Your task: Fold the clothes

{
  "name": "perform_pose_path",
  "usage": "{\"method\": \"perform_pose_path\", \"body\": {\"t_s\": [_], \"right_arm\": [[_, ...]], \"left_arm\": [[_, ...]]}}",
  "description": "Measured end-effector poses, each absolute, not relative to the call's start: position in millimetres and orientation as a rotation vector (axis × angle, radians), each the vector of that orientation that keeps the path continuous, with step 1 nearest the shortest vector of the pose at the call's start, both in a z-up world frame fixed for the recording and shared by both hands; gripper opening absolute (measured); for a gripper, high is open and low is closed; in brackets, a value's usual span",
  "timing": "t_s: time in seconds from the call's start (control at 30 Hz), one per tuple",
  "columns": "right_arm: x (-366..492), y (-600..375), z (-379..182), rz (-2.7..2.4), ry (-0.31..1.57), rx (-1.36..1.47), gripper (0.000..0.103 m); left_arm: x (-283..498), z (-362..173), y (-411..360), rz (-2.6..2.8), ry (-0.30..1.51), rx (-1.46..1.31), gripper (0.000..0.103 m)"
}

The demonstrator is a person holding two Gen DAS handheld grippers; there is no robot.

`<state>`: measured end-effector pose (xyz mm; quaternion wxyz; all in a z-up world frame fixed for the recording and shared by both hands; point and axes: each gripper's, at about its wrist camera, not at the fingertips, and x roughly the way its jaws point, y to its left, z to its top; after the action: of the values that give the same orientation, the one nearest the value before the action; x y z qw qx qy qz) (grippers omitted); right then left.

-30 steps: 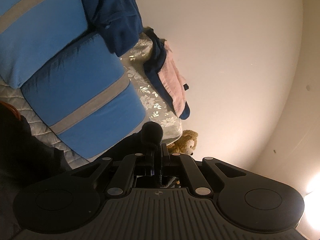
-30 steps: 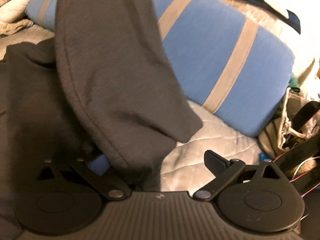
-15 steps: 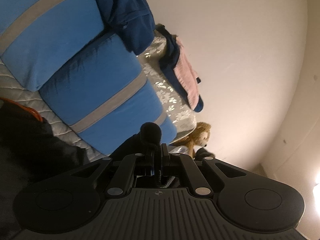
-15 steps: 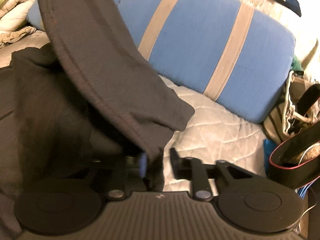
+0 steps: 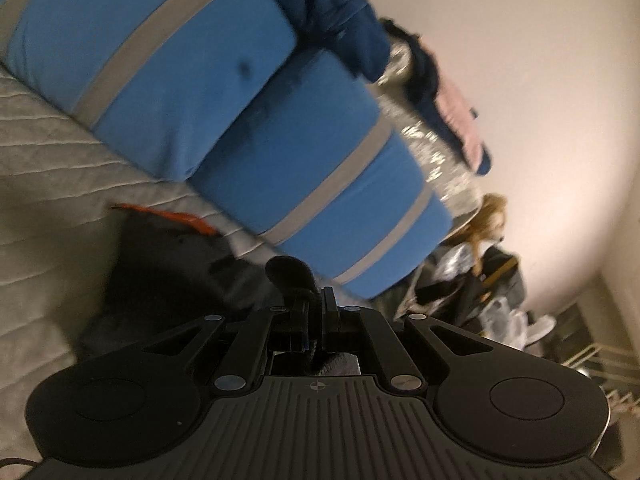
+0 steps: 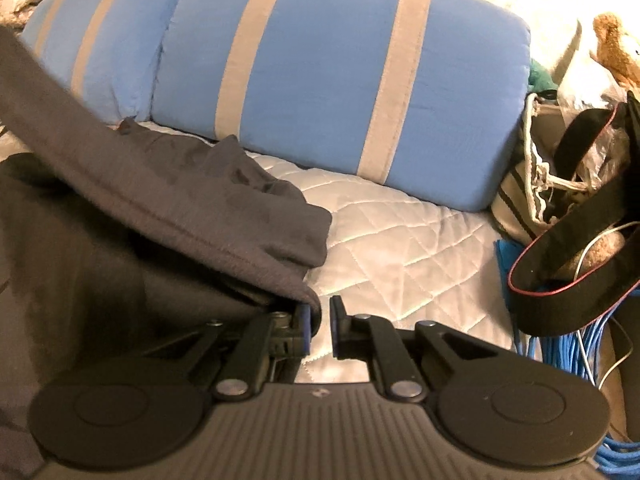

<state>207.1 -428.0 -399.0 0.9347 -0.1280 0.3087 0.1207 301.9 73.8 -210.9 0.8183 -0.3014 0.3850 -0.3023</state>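
Dark garment [image 6: 168, 208] beside right hand-held gripper [image 6: 320, 320]

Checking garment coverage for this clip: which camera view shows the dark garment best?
The right wrist view: the dark garment spreads over the quilt, its folded edge reaching the right tongs. The left wrist view is blurred, showing only a dark heap with an orange trim and a bunched bit pinched in the left tongs.

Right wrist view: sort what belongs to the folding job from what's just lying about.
Job:
dark garment
right gripper, edge of the garment between its fingers
left gripper, pinching dark cloth

Lying about:
blue striped pillows
quilted bedspread
black strap
blue cable
stuffed toy
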Motion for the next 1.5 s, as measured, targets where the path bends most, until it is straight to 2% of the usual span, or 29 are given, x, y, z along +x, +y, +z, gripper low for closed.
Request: {"method": "perform_pose_path", "body": {"t_s": [0.23,0.5,0.73,0.9,1.27,1.33,1.5], "right_arm": [[206,-427,-403,0.234,0.639,-0.270,0.011],[204,-425,-407,0.242,0.644,-0.288,0.012],[202,-423,-411,0.253,0.651,-0.291,0.012],[202,-421,-412,0.258,0.655,-0.302,0.012],[196,-413,-414,0.266,0.658,-0.337,0.012],[195,-411,-414,0.264,0.658,-0.350,0.017],[194,-409,-418,0.264,0.674,-0.383,0.022]], "left_arm": [[300,-256,82,-0.620,0.889,-0.485,0.005],[291,-315,97,-0.582,0.990,-0.432,0.005],[277,-347,90,-0.571,1.061,-0.306,0.006],[272,-352,88,-0.560,1.062,-0.259,0.006],[275,-327,83,-0.525,0.942,-0.149,0.006],[275,-332,81,-0.514,0.947,-0.133,0.006],[275,-344,76,-0.487,0.960,-0.092,0.008]]}}
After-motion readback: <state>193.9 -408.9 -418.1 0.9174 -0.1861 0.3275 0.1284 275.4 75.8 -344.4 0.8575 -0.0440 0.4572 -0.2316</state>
